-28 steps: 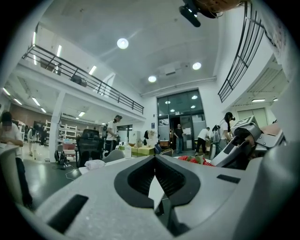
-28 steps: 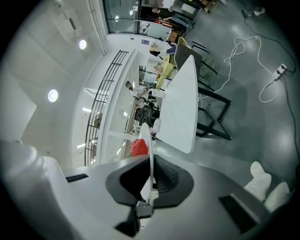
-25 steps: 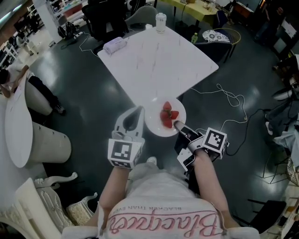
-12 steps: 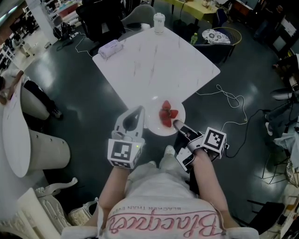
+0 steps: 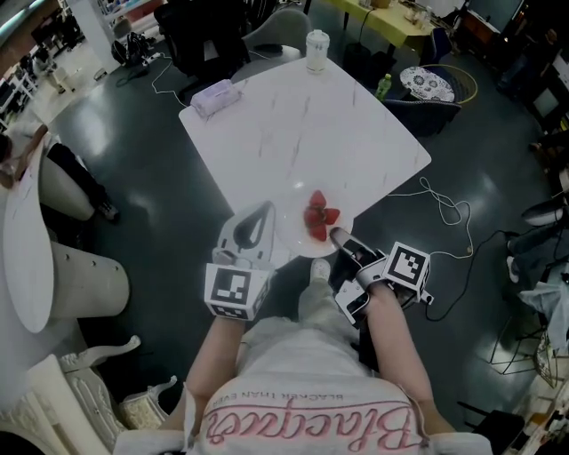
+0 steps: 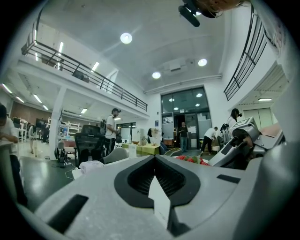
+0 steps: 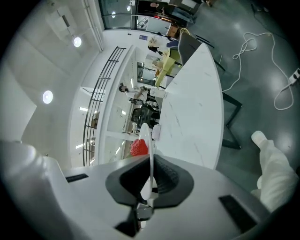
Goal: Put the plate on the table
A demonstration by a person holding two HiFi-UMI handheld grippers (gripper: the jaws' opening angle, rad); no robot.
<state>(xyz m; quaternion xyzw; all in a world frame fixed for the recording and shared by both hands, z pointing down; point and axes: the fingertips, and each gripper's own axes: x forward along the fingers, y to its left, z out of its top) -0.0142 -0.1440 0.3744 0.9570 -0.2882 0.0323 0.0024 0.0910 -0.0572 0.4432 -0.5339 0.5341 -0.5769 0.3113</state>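
We had our right gripper (image 5: 336,236) clamped on the plate (image 5: 293,235) rim, strawberries (image 5: 317,216) aboard, over the white table's (image 5: 302,133) near corner. Left gripper (image 5: 263,210) was closed, empty, just beside it.

Around you lay a dark, glossy floor (image 5: 133,151). The white marbled surface (image 5: 302,124) stood ahead of you, with a black office chair (image 5: 200,35) and a yellow table (image 5: 400,22) beyond it, and a round white table (image 5: 31,258) at your left. Overhead, round ceiling lights (image 6: 125,38) shone above a railed balcony (image 6: 84,71) and tall glass doors (image 6: 185,117).
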